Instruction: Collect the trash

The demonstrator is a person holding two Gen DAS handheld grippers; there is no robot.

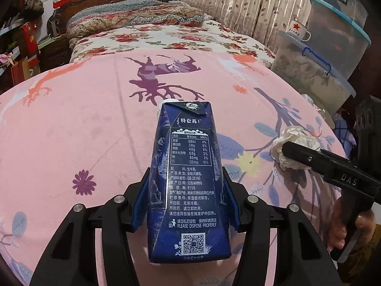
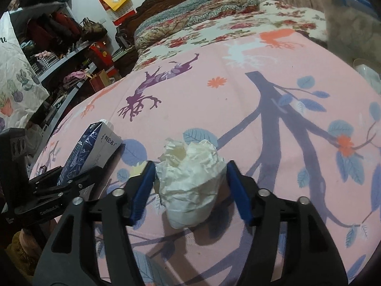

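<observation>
A dark blue milk carton [image 1: 188,178] with white print sits between the blue pads of my left gripper [image 1: 187,190], which is shut on it over the pink sheet [image 1: 83,131]. The carton also shows in the right wrist view [image 2: 95,147], at the left. A crumpled white paper wad [image 2: 193,178] sits between the pads of my right gripper [image 2: 191,186], which is shut on it; a shadow lies under the wad. In the left wrist view the wad [image 1: 297,143] and the right gripper's fingers [image 1: 309,158] are at the right.
The pink patterned sheet covers the surface. Behind it is a bed with floral bedding [image 1: 166,35]. Clear storage boxes with blue lids [image 1: 321,71] and an enamel cup [image 1: 300,29] stand at the right. Cluttered shelves [image 2: 59,47] and a white bag [image 2: 16,71] are at the left.
</observation>
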